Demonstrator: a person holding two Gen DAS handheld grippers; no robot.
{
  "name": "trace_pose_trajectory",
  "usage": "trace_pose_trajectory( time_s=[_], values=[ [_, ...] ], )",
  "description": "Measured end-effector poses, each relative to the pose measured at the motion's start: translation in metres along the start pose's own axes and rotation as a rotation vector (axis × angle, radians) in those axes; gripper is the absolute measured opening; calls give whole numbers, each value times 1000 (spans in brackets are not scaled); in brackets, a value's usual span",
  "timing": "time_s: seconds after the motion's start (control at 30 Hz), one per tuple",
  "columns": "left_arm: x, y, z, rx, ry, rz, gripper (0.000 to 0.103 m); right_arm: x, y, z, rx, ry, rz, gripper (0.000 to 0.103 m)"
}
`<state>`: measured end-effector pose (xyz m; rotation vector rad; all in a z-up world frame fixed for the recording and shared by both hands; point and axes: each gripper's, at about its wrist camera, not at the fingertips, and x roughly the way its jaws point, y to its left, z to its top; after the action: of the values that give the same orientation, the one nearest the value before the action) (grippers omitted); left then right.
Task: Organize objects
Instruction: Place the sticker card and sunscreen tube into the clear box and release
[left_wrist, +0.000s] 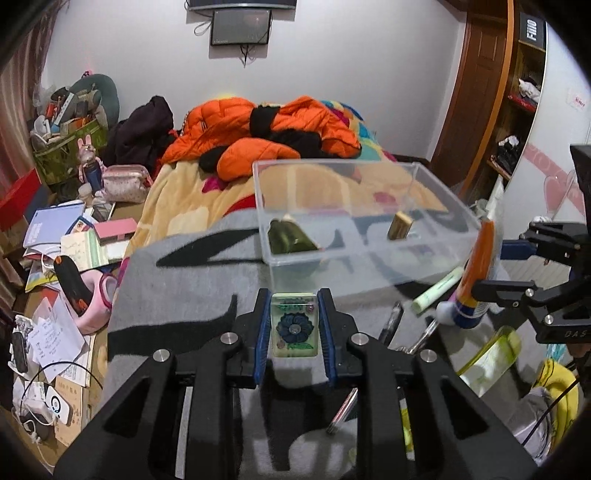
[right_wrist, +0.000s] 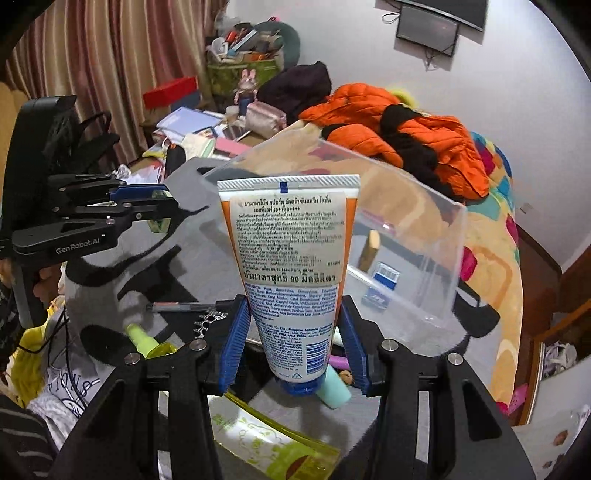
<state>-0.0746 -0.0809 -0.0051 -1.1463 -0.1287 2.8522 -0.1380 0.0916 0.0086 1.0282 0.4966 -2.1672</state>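
Observation:
My left gripper (left_wrist: 294, 325) is shut on a small green tile with a blue flower (left_wrist: 294, 325), held just in front of a clear plastic box (left_wrist: 369, 236) on the grey blanket. The box holds a dark green wedge (left_wrist: 290, 236) and a small yellow block (left_wrist: 399, 226). My right gripper (right_wrist: 293, 325) is shut on an orange and white tube with a blue cap (right_wrist: 291, 258), held upright before the same box (right_wrist: 424, 236). The tube (left_wrist: 476, 273) and right gripper (left_wrist: 517, 291) show at the right of the left wrist view. The left gripper (right_wrist: 155, 210) shows at the left of the right wrist view.
On the blanket lie a light green marker (left_wrist: 437, 290), a black pen (right_wrist: 181, 306), a metal clip (right_wrist: 207, 323), a yellow-green pouch (right_wrist: 273, 443) and a mint tube (right_wrist: 334, 387). An orange jacket (left_wrist: 258, 136) lies on the bed beyond. A cluttered desk (left_wrist: 66, 258) stands left.

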Motion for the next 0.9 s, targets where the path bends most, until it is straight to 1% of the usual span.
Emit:
trace_pose_trajectory(
  time_s=[0.1,0.3,0.43,0.6,0.9],
  values=[
    [-5,-3,9,-10,-27,-8,24,-6,-8,1,27,-20,-3,44],
    [-14,-7,31,-4,-90,-1,24,-15,-26,4,74,-55,-15,44],
    [-15,-8,45,-3,-119,-2,24,-25,-40,10,106,-93,-24,43],
    [-8,-10,56,-7,-128,-12,24,-31,-56,19,142,-127,-37,43],
    [21,-18,69,-15,-100,-46,24,-43,-83,36,203,-197,-39,43]
  ],
)
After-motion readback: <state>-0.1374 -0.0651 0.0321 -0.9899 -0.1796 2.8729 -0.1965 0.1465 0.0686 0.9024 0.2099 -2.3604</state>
